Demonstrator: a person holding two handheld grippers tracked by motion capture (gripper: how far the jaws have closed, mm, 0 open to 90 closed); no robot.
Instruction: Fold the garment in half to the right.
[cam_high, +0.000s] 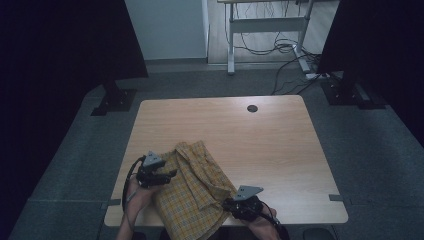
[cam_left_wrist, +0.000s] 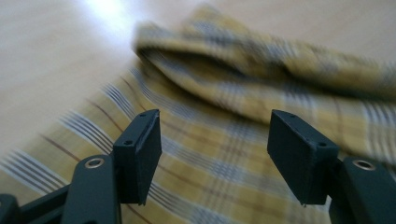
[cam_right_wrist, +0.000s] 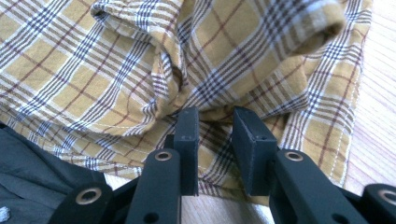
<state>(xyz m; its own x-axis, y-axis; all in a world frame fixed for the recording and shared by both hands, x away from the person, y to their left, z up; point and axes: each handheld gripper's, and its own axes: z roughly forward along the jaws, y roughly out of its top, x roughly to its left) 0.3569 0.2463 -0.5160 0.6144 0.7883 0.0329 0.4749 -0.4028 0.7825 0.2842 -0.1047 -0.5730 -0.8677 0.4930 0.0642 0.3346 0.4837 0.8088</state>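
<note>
Left gripper (cam_high: 172, 173) released, jaws wide over plaid shirt (cam_high: 197, 192) at the table's (cam_high: 260, 145) near edge, likely repositioning. Right gripper (cam_high: 226, 203) slackened; a fold sits between its jaws, pads not visibly pressing.

Left gripper (cam_left_wrist: 212, 158) over yellow plaid shirt (cam_left_wrist: 261, 93), jaws standing well apart, nothing pinched between them. Flat striped cloth beneath the jaws; a rumpled fold beyond, blurred. Pale wooden table (cam_left_wrist: 51, 60) at upper left.

Lab, black screens (cam_high: 60, 50), trailing cables (cam_high: 280, 47)
</note>
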